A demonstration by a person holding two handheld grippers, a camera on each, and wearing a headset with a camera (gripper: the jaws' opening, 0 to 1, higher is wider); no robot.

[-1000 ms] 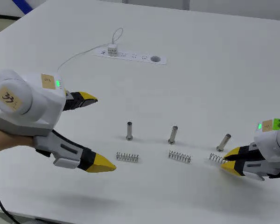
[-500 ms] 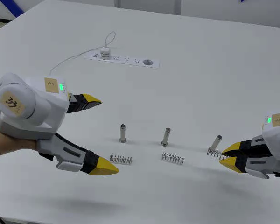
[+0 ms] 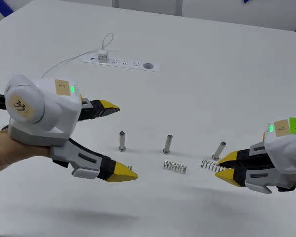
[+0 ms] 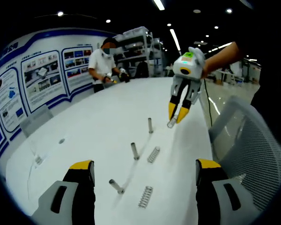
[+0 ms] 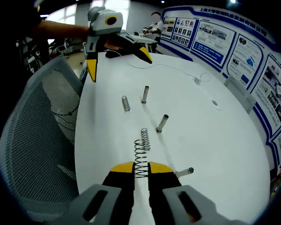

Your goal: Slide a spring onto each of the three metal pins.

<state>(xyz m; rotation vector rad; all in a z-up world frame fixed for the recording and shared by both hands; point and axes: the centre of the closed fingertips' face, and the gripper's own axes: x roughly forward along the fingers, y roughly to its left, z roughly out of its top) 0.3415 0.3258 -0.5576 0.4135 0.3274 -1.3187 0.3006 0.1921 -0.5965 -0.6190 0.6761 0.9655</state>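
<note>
Where the right gripper [image 3: 223,169] comes in low from the right edge of the head view, its yellow-tipped jaws are pinched narrow on one end of a small coiled steel spring [image 3: 209,166]. The free end of this held spring points toward the middle of the white bench [image 3: 212,74]. It sits just in front of the right-hand short grey metal pin [image 3: 219,149]; cannot tell if the two touch. In the right gripper view the held spring [image 5: 140,159] is clamped between the jaw tips, with the right-hand pin [image 5: 183,172] just beside them.

Left gripper [image 3: 126,141]: jaws wide, holding nothing, above the left end of the row. The left pin [image 3: 122,140] stands on its base and shows between the two jaws. The middle pin [image 3: 167,144] stands near it. A second loose spring [image 3: 175,167] lies flat just in front of the middle pin. A third spring [image 3: 129,168] is mostly hidden behind the lower left jaw. In the left gripper view the third spring [image 4: 146,196] lies flat near the left pin [image 4: 116,186]. All three pins are bare.

Far side of the bench: a white power strip [image 3: 121,62] with a white plug [image 3: 102,54] and thin cable.
</note>
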